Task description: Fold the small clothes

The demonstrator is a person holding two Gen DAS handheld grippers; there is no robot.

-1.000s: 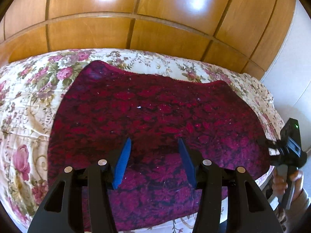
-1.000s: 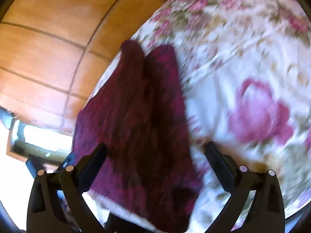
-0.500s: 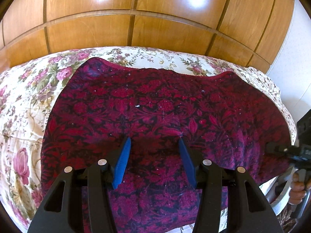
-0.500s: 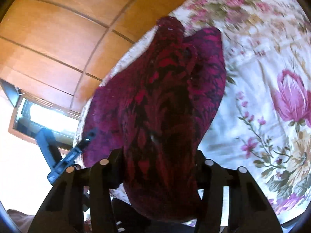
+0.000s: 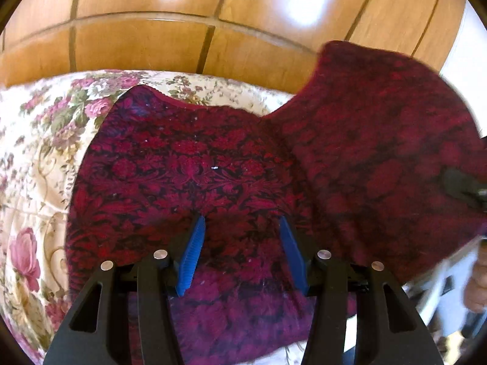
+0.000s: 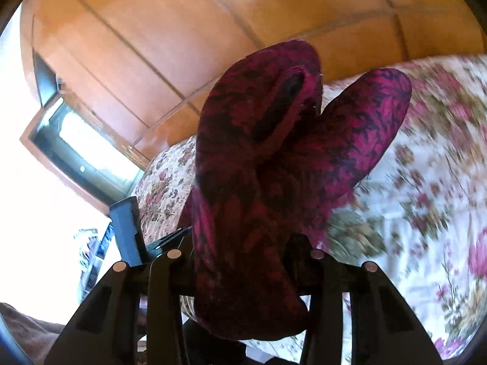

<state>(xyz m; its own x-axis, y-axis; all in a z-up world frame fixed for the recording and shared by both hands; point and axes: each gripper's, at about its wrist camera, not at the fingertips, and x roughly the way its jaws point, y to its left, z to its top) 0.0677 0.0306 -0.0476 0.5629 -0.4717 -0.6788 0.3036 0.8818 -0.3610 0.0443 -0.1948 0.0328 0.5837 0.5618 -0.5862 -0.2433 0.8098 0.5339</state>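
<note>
A dark red patterned cloth (image 5: 188, 170) lies spread on the floral bedspread (image 5: 39, 152). Its right end (image 5: 380, 152) is lifted off the bed and curls over towards the left. My left gripper (image 5: 240, 237) is open and empty, hovering just above the cloth's near middle. My right gripper (image 6: 246, 255) is shut on the lifted end of the cloth (image 6: 258, 158), which bulges up between its fingers and hides the pads. The right gripper also shows at the right edge of the left wrist view (image 5: 465, 185).
A glossy wooden headboard wall (image 5: 182, 30) stands behind the bed. The bed's near edge runs just below my grippers. A window (image 6: 82, 152) is at the left in the right wrist view. A hand (image 5: 478, 286) shows at the far right.
My right gripper closed on the cloth's right end and has lifted it up and over towards the left. My left gripper stayed open above the cloth.
</note>
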